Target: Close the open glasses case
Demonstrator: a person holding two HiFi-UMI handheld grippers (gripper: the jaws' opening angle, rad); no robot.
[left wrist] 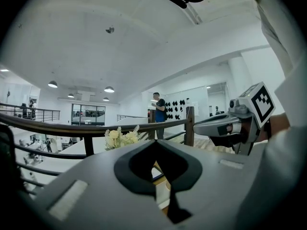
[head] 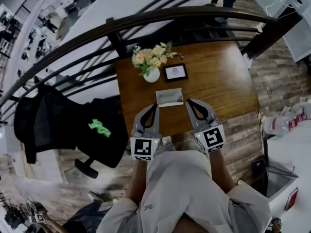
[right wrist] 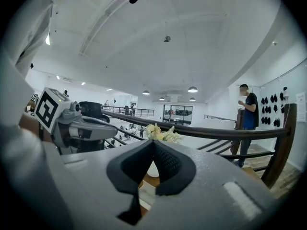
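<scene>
Holding a gripper in each hand over a brown wooden table [head: 228, 81], we look down at the open glasses case [head: 169, 97], which lies near the table's near edge, between the two gripper tips and slightly beyond them. The case is a pale, shallow rectangle with its lid up at the far side. From the head view we cannot tell whether anything lies inside. Behind it stands a round white vase [head: 152, 75] filled with cream and peach flowers [head: 150, 56]. Just to the vase's right is a small dark-framed card [head: 175, 72] whose print is too small to read. The left gripper [head: 155, 106] has its jaws pressed together with nothing between them, and its tip sits just beside the case's near left corner. The right gripper [head: 188, 101] is likewise closed and empty, its tip just off the case's right end. We cannot tell whether either tip touches the case. Each gripper carries a cube with black-and-white square markers, one on the left [head: 144, 148] and one on the right [head: 212, 138]. A dark curved railing [head: 146, 21] runs behind the table. To the left, a black jacket with a green logo [head: 99, 127] is draped over a chair.
</scene>
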